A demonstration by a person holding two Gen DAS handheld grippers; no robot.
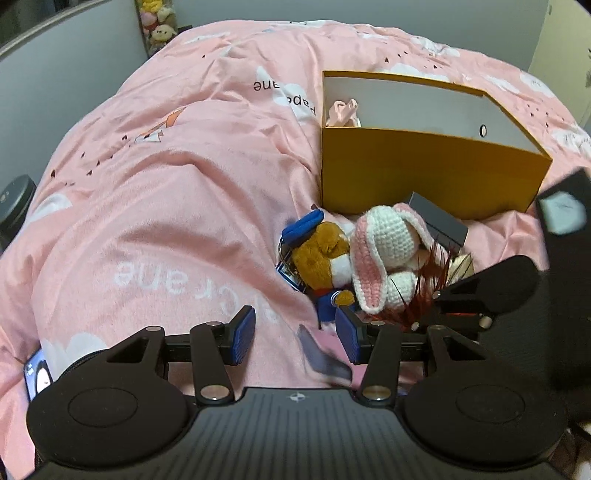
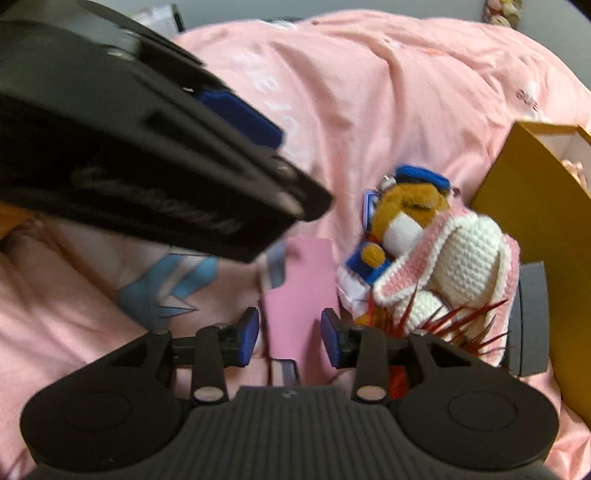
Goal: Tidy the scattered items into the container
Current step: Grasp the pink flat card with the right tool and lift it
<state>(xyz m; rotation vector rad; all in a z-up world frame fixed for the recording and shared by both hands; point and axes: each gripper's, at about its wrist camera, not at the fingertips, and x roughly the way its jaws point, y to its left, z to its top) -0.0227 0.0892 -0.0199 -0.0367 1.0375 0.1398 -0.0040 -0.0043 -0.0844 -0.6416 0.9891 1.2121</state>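
Observation:
An open yellow box sits on the pink duvet, with a pink item inside; it also shows in the right wrist view. In front of it lie a brown plush in a blue cap, a white and pink crochet bunny, a red spiky item and a dark grey box. My left gripper is open and empty, just left of the plush. My right gripper is open, with a flat pink card between its fingers.
The pink duvet covers the whole bed. A phone lies at the lower left. Plush toys stand on a far shelf. The left gripper's body fills the upper left of the right wrist view.

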